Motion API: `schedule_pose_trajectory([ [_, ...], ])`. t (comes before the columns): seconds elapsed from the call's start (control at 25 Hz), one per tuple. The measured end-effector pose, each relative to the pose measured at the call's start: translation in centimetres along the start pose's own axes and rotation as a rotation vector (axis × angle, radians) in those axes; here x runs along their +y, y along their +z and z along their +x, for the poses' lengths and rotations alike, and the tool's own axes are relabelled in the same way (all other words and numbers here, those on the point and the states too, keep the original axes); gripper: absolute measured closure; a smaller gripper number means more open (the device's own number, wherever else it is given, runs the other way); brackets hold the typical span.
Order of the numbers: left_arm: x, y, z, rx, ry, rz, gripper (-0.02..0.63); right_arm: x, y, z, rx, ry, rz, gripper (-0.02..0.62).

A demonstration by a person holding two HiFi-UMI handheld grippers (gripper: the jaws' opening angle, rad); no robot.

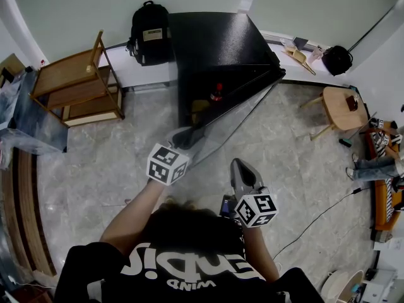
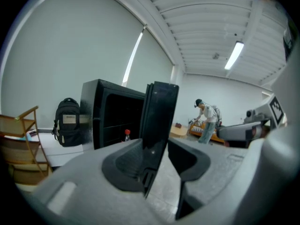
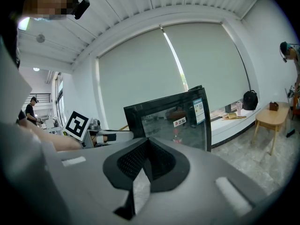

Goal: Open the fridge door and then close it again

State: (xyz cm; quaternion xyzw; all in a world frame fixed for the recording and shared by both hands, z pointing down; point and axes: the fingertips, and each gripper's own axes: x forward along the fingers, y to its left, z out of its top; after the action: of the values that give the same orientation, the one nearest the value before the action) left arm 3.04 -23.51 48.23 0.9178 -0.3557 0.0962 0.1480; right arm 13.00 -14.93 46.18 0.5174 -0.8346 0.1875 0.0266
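Note:
The black fridge [image 1: 214, 49] stands against the back wall with its glass door [image 1: 235, 109] swung out toward me. My left gripper [image 1: 184, 137] is at the door's free edge. In the left gripper view the door edge [image 2: 159, 116] stands between the jaws of the left gripper [image 2: 156, 146], which are closed on it. A red-capped bottle [image 2: 126, 135] sits on a shelf inside. My right gripper [image 1: 242, 168] hangs in front of the door, apart from it. In its own view the right gripper [image 3: 149, 148] is shut on nothing, and the glass door [image 3: 173, 121] is ahead.
A black backpack [image 1: 149, 33] rests on the low white ledge [image 1: 142, 74] left of the fridge. A wooden rack [image 1: 76, 84] stands further left. A small round wooden table [image 1: 344, 106] and a person [image 1: 379, 166] are on the right. A cable [image 1: 315, 216] crosses the floor.

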Motion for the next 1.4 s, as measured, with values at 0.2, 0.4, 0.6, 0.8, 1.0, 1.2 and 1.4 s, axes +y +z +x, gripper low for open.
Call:
schedule_pose_trajectory([
  [0.2, 1.5, 0.3, 0.3, -0.008, 0.016, -0.005, 0.436, -0.3, 0.1, 0.6, 0.002, 0.001, -0.001, 0.598],
  [0.4, 2.8, 0.5, 0.6, -0.013, 0.031, -0.008, 0.434, -0.7, 0.1, 1.3, 0.005, -0.001, -0.002, 0.598],
  [0.6, 4.3, 1.0, 0.9, -0.02, 0.046, -0.015, 0.431, -0.8, 0.4, 2.1, 0.006, 0.001, -0.004, 0.598],
  [0.8, 5.7, 1.3, 1.3, -0.02, 0.058, -0.023, 0.431, -0.9, 0.6, 3.1, 0.009, 0.008, -0.006, 0.598],
  [1.0, 7.2, 1.7, 1.6, -0.033, 0.077, -0.043, 0.432, -0.8, 0.7, 4.0, 0.017, 0.016, -0.009, 0.597],
  [1.2, 8.8, 1.9, 2.0, -0.049, 0.1, -0.072, 0.449, -1.0, 0.6, 4.7, 0.021, 0.016, -0.011, 0.597],
  [1.4, 10.1, 2.3, 2.4, -0.052, 0.115, -0.072, 0.454, -1.3, 0.7, 4.9, 0.023, 0.01, -0.011, 0.598],
])
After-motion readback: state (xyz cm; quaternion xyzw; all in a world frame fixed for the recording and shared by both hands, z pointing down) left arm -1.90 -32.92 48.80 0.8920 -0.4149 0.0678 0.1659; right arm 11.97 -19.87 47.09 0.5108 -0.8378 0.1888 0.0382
